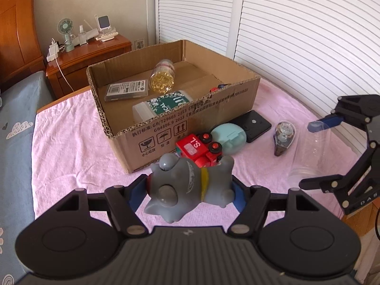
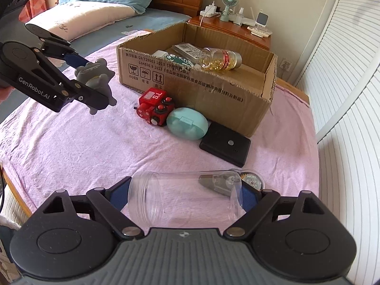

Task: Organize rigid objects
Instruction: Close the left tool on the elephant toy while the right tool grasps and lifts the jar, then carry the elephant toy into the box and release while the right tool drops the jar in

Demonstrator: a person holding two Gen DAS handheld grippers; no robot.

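Observation:
My left gripper (image 1: 187, 190) is shut on a grey rubber animal toy (image 1: 185, 187) and holds it above the pink cloth, in front of the cardboard box (image 1: 190, 128); it also shows in the right wrist view (image 2: 95, 78). My right gripper (image 2: 185, 197) is shut on a clear plastic jar (image 2: 180, 197) lying sideways between its fingers. On the cloth by the box lie a red toy truck (image 2: 154, 109), a mint oval case (image 2: 187, 123), a black flat box (image 2: 225, 146) and a correction tape dispenser (image 1: 283, 137). The box holds a bottle of yellow beads (image 1: 162, 76), a green-labelled container (image 1: 163, 105) and a grey packet (image 1: 127, 90).
The pink cloth (image 1: 71, 137) covers a table beside a bed with blue bedding (image 1: 16, 123). A wooden nightstand (image 1: 87, 54) with a fan and chargers stands behind. White louvred doors (image 1: 296, 35) run along the right.

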